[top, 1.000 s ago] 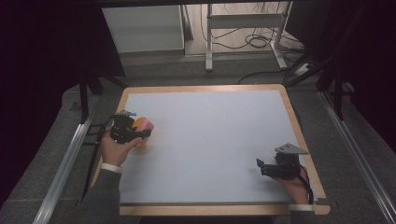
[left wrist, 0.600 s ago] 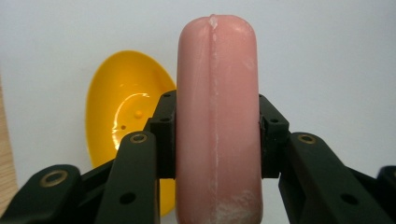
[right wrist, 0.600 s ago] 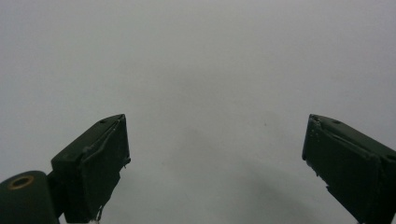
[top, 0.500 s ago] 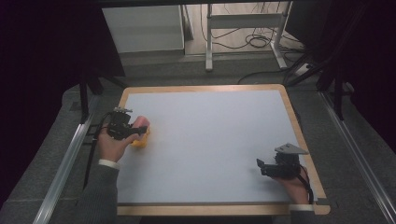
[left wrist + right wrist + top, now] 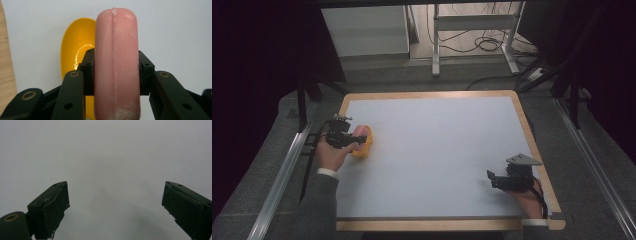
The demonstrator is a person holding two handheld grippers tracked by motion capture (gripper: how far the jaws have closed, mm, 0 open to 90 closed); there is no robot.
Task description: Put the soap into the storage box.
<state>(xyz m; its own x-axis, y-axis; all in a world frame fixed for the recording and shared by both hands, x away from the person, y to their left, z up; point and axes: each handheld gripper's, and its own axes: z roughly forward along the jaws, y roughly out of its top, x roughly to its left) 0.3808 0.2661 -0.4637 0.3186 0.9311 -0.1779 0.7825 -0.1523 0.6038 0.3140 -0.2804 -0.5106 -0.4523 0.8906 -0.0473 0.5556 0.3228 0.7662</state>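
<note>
A pink sausage-shaped piece point(image 5: 116, 62) stands lengthwise between the black jaws of my left gripper point(image 5: 115, 72), which is shut on its sides. Behind it, a yellow dish point(image 5: 75, 50) rests on the white board, partly hidden by the pink piece. From the high view, the left gripper point(image 5: 343, 137) is near the board's left edge, with the pink piece point(image 5: 359, 131) over the yellow dish point(image 5: 364, 147). My right gripper point(image 5: 492, 179) rests at the front right, and its jaws point(image 5: 115, 205) stand wide open over bare white surface.
The white board has a wooden rim point(image 5: 427, 94). Metal rails point(image 5: 282, 175) run along both sides of the table. Beyond the far edge stand a white cabinet point(image 5: 364, 30) and a desk frame point(image 5: 477, 20) with cables on the floor.
My left hand has shifted slightly toward the board's left edge and a little lower, still gripping the pink piece. The right hand has not moved.
</note>
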